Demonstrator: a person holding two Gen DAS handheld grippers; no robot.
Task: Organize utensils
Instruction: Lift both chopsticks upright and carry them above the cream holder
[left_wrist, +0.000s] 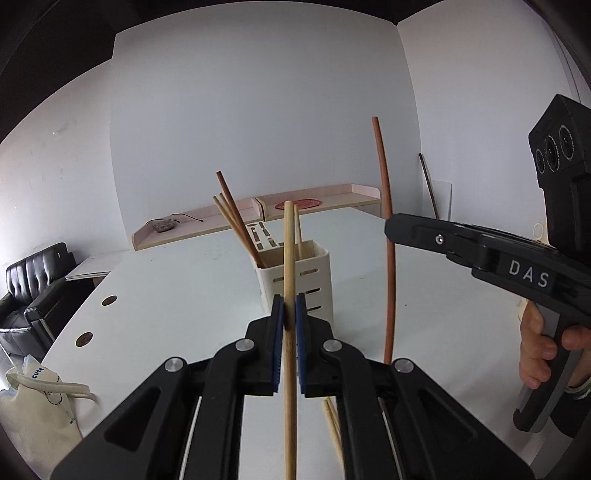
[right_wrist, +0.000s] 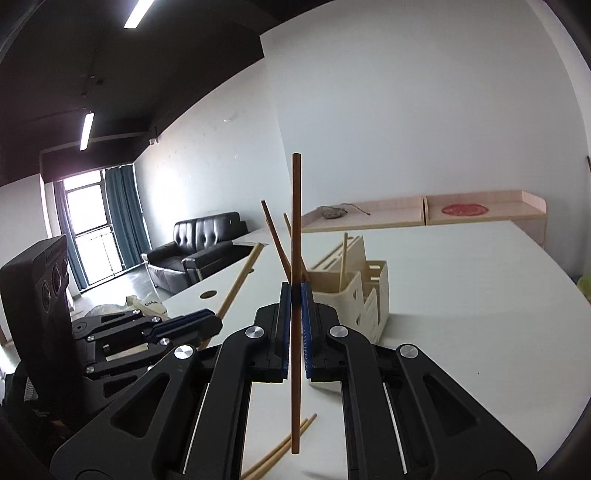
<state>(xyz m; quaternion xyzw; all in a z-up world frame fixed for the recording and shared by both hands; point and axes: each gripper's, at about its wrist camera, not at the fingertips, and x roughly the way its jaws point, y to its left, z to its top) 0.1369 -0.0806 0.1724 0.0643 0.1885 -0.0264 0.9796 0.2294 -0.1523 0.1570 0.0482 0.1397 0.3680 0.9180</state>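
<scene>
From the left wrist view, the left gripper (left_wrist: 290, 310) is pinching a pale bamboo chopstick (left_wrist: 289, 258) between its blue pads (left_wrist: 277, 332), the stick standing nearly upright and running out of the frame at 6 o'clock. Just beyond it, toward 12 o'clock, a cream slotted utensil holder (left_wrist: 314, 291) is sitting on the white table (left_wrist: 166, 295), well back from the table's far edge, with bare tabletop lying open on both its sides. Several chopsticks (left_wrist: 232, 221) (pale ones and one reddish-brown) are leaning out of the holder toward 11 o'clock. At 3 o'clock the right gripper (left_wrist: 391, 225) is holding a dark brown chopstick (left_wrist: 386, 236) upright, a hand (left_wrist: 543, 350) wrapping its handle. Two loose pale chopsticks (left_wrist: 332, 424) are lying on the table under the gripper, at 5 o'clock.

From the right wrist view, the right gripper (right_wrist: 295, 302) is pinching the dark brown chopstick (right_wrist: 296, 295) vertically, its lower tip hanging above the table (right_wrist: 461, 314). The holder (right_wrist: 369, 295) is sitting just past the pads at 1 o'clock, its compartments open on top, one pale stick (right_wrist: 344, 258) standing in it. Wide empty tabletop is stretching toward 3 o'clock, up to a curved edge. At 9 o'clock the left gripper (right_wrist: 210, 317) is gripping its pale chopstick (right_wrist: 240, 284) at a slant. Loose pale chopsticks (right_wrist: 280, 450) are lying at 6 o'clock.
</scene>
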